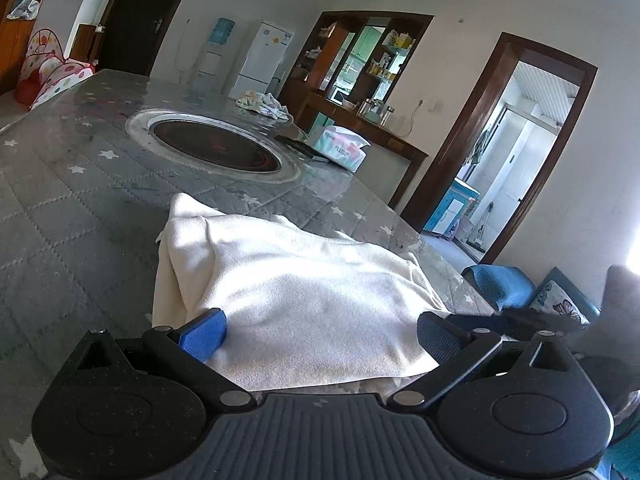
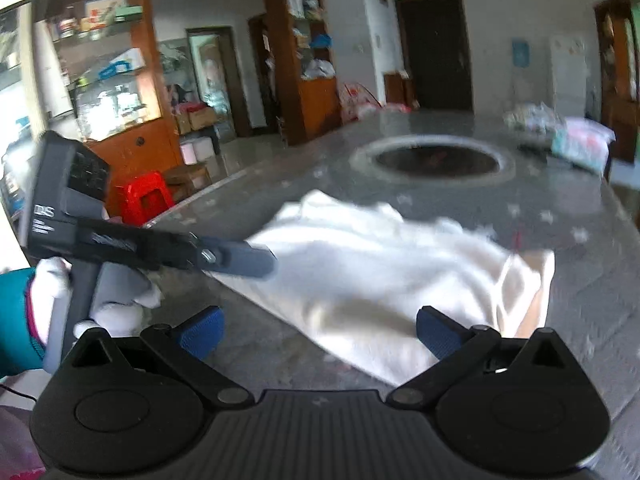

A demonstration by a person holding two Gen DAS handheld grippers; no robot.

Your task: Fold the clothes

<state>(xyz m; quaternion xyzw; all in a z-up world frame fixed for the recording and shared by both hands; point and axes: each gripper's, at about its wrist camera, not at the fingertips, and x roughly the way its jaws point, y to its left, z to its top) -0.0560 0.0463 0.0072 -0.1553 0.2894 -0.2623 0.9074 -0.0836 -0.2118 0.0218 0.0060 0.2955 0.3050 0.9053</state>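
Daylight, fairly bright; sunlit patches and soft shadows across white cloth. Left wrist view sharp, right wrist view motion-blurred throughout. Strong fisheye bending, dark vignette at corners.

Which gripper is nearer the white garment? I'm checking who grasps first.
Left. The left gripper is at the white garment, its near edge between open jaws; the right gripper hovers just short.

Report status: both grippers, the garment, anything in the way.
Left gripper open, jaws astride the white garment. Right gripper open over its near edge. Garment loosely folded on the table. Nothing in the way.
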